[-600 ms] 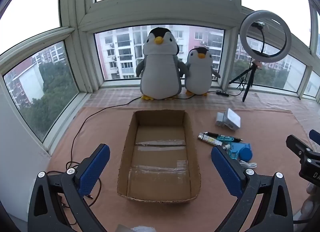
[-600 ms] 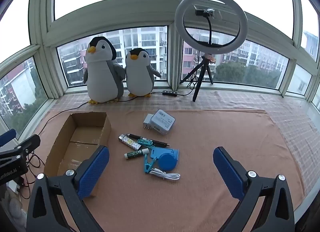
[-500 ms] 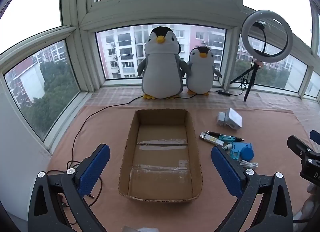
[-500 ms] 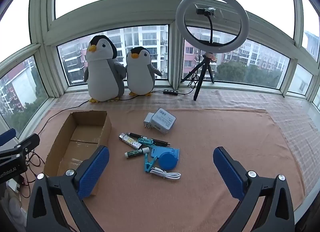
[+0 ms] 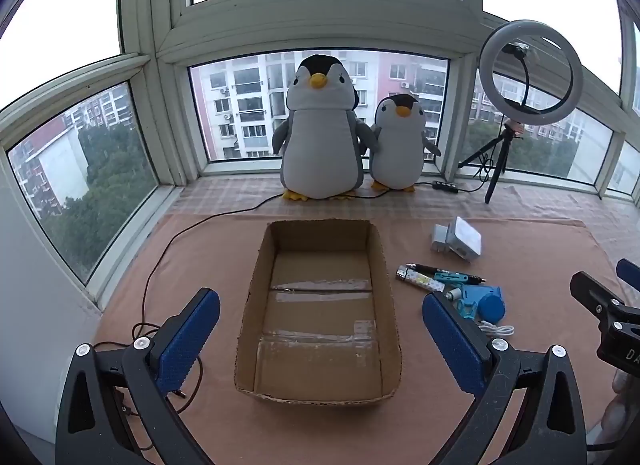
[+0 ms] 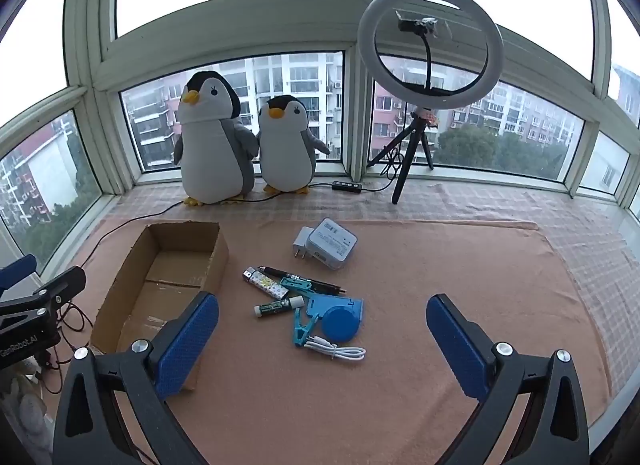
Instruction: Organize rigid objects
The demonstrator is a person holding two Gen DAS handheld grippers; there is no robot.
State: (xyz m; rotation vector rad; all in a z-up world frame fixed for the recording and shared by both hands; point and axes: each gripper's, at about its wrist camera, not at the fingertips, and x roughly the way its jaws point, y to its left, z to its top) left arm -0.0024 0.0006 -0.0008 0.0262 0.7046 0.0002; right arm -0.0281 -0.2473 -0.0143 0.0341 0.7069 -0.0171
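Observation:
An open cardboard box (image 5: 256,305) (image 6: 120,297) with nothing in it lies on the pinkish cloth. Right of it is a cluster of small items: a white charger block (image 6: 332,243) (image 5: 462,239), a black pen (image 6: 304,279), a patterned lighter (image 6: 266,283), a green-labelled tube (image 6: 276,307), a blue round gadget (image 6: 340,323) (image 5: 490,307), a teal clip (image 6: 302,329) and a coiled white cable (image 6: 340,351). My left gripper (image 5: 320,339) hangs open above the box. My right gripper (image 6: 322,341) is open over the cluster, holding nothing.
Two plush penguins (image 5: 324,133) (image 6: 288,145) stand on the windowsill at the back. A ring light on a tripod (image 6: 428,53) stands to their right. A dark cable (image 5: 160,265) runs across the cloth left of the box. Windows enclose three sides.
Both views have shifted slightly; the box and the items sit a little differently in frame. Both grippers stay wide open and nothing has been picked up.

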